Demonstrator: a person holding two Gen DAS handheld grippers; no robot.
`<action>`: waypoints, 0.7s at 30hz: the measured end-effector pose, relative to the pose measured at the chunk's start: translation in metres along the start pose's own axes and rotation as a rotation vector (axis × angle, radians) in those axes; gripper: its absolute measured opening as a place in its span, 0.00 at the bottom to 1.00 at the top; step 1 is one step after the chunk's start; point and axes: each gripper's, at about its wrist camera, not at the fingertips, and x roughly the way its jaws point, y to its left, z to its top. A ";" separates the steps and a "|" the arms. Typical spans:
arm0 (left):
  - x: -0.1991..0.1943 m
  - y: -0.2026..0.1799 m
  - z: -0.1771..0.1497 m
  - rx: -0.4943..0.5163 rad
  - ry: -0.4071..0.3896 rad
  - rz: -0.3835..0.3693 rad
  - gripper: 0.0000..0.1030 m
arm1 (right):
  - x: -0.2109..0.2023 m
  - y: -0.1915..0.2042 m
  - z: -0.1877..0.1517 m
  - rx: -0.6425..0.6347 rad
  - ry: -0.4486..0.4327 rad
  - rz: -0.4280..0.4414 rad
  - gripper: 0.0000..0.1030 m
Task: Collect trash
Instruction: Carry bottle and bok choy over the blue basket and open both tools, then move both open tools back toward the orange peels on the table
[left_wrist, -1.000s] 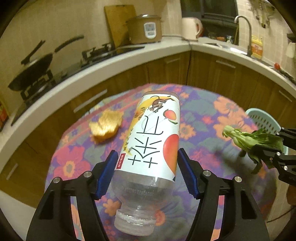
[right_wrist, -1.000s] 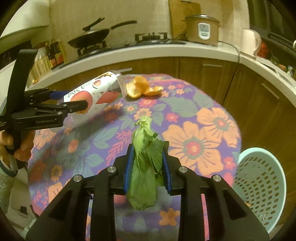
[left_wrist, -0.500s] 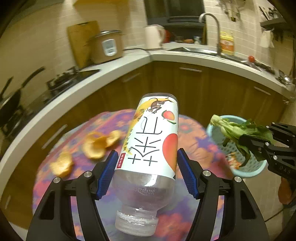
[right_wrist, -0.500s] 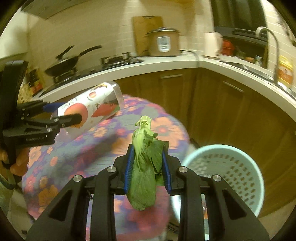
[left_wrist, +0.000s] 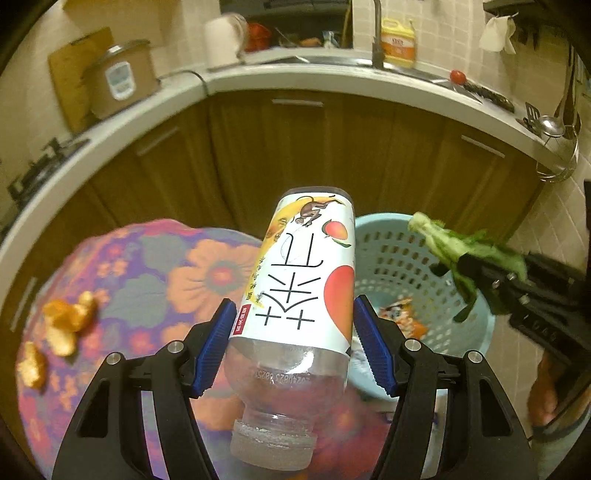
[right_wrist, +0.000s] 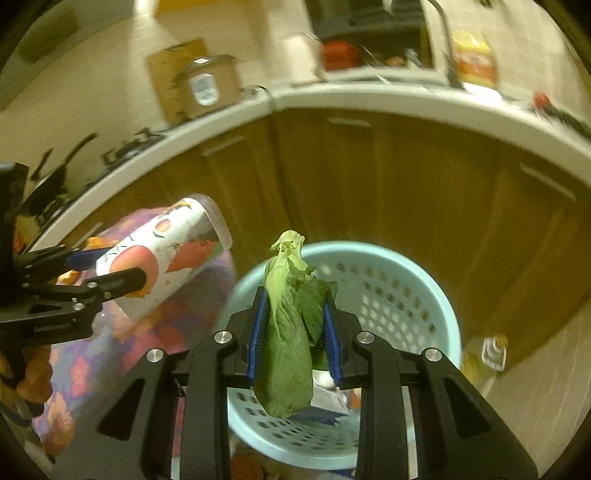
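My left gripper is shut on an empty plastic drink bottle with a white fruit label, held in the air over the table's right edge, base pointing away. It also shows in the right wrist view. My right gripper is shut on a green leafy vegetable and holds it above the light blue perforated basket. In the left wrist view the vegetable hangs over the basket, which holds some scraps.
Orange peels lie on the floral tablecloth at the left. Wooden cabinets and a curved countertop stand behind. A small yellow bottle stands on the floor right of the basket.
Both grippers have swung right from over the table toward the basket. The vegetable now hangs over the basket; the bottle is at its left rim. Both grips are unchanged.
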 end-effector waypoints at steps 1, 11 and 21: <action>0.007 -0.004 0.001 -0.005 0.016 -0.013 0.61 | 0.005 -0.008 -0.002 0.021 0.018 -0.008 0.24; 0.052 -0.035 0.000 -0.026 0.093 -0.051 0.59 | 0.042 -0.035 -0.015 0.090 0.120 -0.028 0.28; 0.041 -0.028 -0.001 -0.023 0.074 -0.106 0.60 | 0.040 -0.041 -0.020 0.132 0.133 0.024 0.52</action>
